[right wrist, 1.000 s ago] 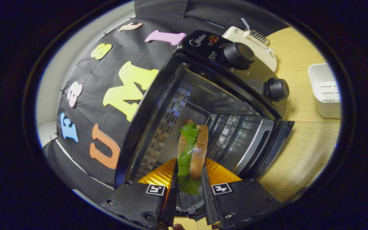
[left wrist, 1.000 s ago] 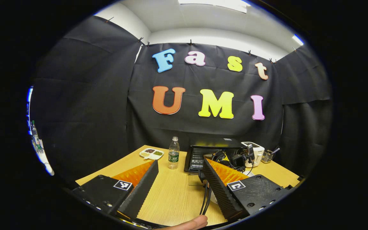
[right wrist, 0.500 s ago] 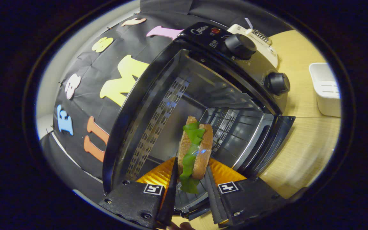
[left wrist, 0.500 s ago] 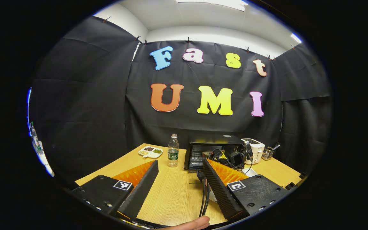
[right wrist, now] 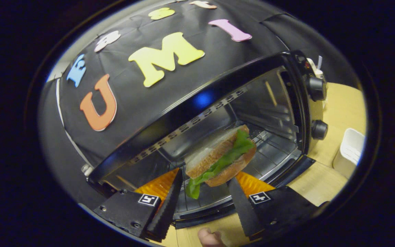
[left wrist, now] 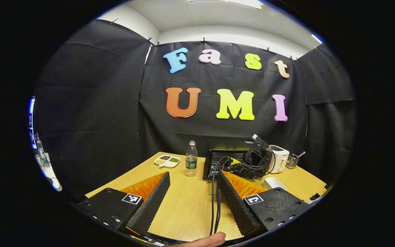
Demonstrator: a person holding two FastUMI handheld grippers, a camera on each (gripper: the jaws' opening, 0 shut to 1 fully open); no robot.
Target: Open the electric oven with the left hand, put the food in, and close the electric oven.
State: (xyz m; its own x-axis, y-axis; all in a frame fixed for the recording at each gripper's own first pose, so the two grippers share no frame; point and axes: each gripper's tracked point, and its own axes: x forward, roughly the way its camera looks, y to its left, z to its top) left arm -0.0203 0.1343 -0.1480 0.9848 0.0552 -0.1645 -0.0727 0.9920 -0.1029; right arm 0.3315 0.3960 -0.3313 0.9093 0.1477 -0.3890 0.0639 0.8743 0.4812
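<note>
Right gripper (right wrist: 204, 202): fingers spread, sandwich (right wrist: 219, 159) lying loose between the tips, brown bread, lettuce hanging at 7 o'clock. It sits on the rack of the open oven (right wrist: 218, 113). Left gripper (left wrist: 192, 199): fingers spread, empty, above table (left wrist: 187, 209). Tray (left wrist: 167, 160) at 11 o'clock holds beans.

Hidden and unreadable parts

Right gripper (left wrist: 252, 161) hides the oven (left wrist: 218, 156) mouth; the dish's (left wrist: 167, 161) fillings are too small to tell.
</note>
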